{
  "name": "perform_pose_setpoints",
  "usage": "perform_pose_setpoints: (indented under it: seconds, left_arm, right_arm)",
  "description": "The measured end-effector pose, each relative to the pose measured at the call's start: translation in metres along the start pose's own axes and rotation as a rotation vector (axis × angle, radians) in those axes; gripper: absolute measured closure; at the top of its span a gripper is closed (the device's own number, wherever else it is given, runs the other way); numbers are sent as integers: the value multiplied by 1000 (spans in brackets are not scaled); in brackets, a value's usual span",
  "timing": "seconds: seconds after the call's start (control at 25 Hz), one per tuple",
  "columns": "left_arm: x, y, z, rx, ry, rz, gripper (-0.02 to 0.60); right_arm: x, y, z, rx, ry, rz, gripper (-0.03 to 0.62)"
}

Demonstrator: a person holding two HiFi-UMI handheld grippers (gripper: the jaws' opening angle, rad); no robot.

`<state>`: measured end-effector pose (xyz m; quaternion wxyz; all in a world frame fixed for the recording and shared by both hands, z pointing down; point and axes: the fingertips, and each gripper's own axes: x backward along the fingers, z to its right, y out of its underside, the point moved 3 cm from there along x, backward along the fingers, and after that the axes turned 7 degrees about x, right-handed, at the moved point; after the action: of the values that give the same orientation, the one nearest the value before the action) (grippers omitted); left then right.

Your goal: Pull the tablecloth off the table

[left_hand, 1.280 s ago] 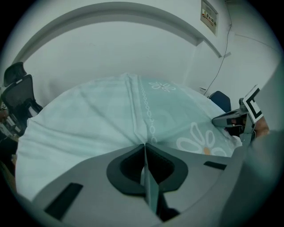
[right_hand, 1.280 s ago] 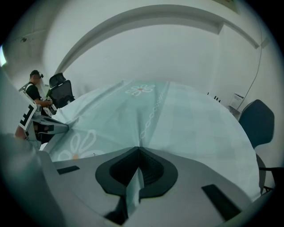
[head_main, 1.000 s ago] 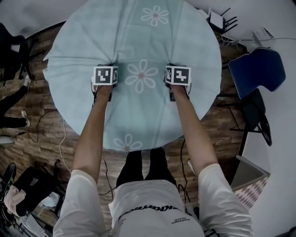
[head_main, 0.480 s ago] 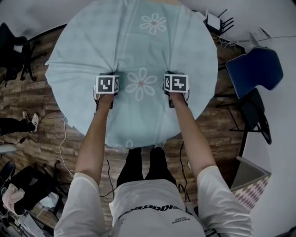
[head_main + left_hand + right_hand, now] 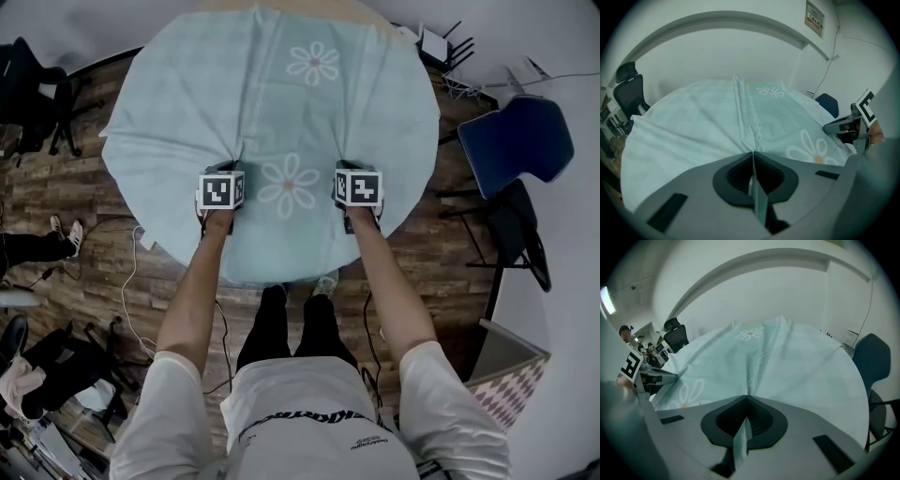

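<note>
Over the round table [image 5: 291,5], of which only a thin tan strip seems to show at the far edge, lies the pale blue tablecloth [image 5: 281,94], draped down past the rim on the near side, close to the person's legs. Both grippers sit on the near half of the cloth, side by side. A printed daisy [image 5: 289,183] lies between them.

The left gripper [image 5: 226,178] has its jaws pressed together on a raised fold of the tablecloth. From that pinch, creases fan away across the cloth toward the far edge. The right gripper [image 5: 349,174] likewise clamps a fold, with a long pleat running up from it toward a second daisy [image 5: 314,63].

From the head view the marker cubes cover the jaws. The left gripper view shows them: a thin upright ridge of cloth is caught between the dark pads. That view also takes in the right gripper off to its right, and a framed sign [image 5: 814,18] on the white wall. The right gripper view shows a strip of cloth hanging down between its closed pads, the left gripper at its left edge, and a blue chair [image 5: 872,357] beside the table. Only the head view shows the wooden floor [image 5: 84,216].
</note>
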<state>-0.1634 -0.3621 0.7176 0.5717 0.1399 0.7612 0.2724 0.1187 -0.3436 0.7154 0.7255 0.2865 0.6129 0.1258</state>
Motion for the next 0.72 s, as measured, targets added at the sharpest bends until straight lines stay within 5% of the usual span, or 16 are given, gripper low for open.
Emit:
perform_pose_setpoints:
  seconds: [0.72]
  left_arm:
    - [80,72,45,-7,41,44,566]
  right_arm:
    - [82,73,-19,-34,-140,69,559]
